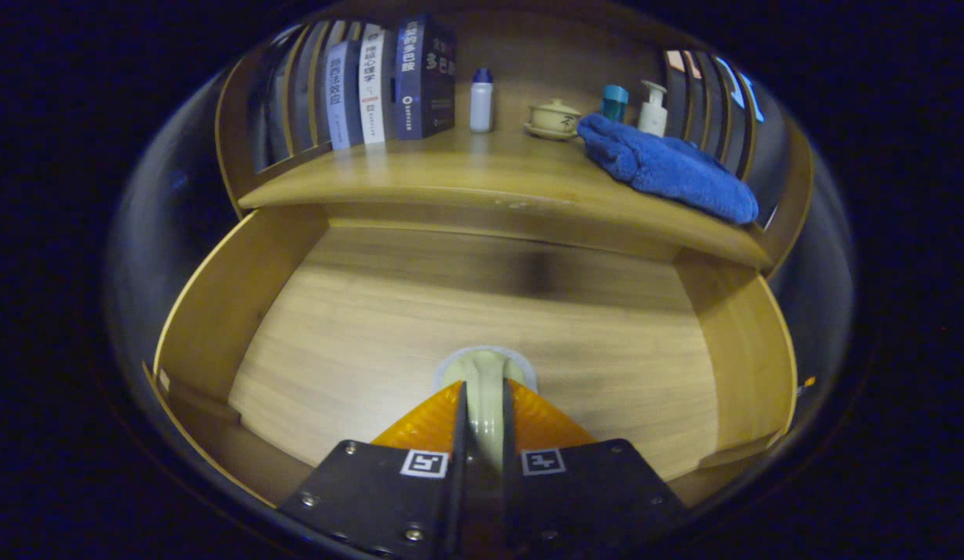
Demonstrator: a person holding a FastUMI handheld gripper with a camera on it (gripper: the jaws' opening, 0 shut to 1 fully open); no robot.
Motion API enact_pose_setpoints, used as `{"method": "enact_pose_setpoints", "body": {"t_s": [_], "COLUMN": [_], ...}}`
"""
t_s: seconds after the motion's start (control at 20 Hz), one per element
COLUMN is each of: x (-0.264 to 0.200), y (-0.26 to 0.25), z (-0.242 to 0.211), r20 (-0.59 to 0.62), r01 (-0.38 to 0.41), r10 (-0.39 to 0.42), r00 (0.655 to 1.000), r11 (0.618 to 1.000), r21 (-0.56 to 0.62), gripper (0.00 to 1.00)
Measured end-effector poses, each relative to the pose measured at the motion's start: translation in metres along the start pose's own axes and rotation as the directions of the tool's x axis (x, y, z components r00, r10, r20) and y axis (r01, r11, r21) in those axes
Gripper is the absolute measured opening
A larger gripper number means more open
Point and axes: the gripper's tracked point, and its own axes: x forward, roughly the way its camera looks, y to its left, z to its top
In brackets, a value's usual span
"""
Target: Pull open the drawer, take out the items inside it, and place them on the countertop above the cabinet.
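Gripper view: gripper (483, 404) angled down into open drawer (217, 311) — fingers clamped on a pale cup (485, 377)

Tool (484, 404) fingers nearly closed, clamping pale obj, aimed fwd & down.

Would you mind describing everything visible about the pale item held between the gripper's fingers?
The pale item is cream coloured and glossy, like ceramic or plastic, with a rounded rim past the fingertips and a narrow part running back between them. The gripper is shut on it, over the open drawer. What it is cannot be told.
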Motion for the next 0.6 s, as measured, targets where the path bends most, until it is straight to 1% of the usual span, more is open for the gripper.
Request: {"method": "enact_pose_setpoints", "body": {"t_s": [0.1,0.15,0.2,0.25,0.35,0.4,0.5,0.6], "x": [0.002,0.001,-0.003,-0.008,-0.02,-0.028,-0.049,-0.075], "y": [0.011,0.019,0.03,0.035,0.022,0.021,0.024,0.024], "z": [-0.002,0.001,0.011,0.015,0.02,0.03,0.052,0.07], "r20": [0.019,0.06,0.113,0.155,0.214,0.265,0.367,0.452], "r01": [-0.06,-0.106,-0.178,-0.198,-0.148,-0.144,-0.149,-0.137], "r10": [0.059,0.104,0.173,0.19,0.142,0.137,0.137,0.134], "r00": [0.998,0.993,0.978,0.969,0.966,0.954,0.92,0.882], "r11": [0.998,0.994,0.983,0.979,0.989,0.989,0.989,0.99], "r21": [0.013,0.026,0.038,0.04,0.014,0.009,0.003,-0.026], "gripper": [0.2,0.2,0.14,0.14,0.14,0.14,0.14,0.14]}}
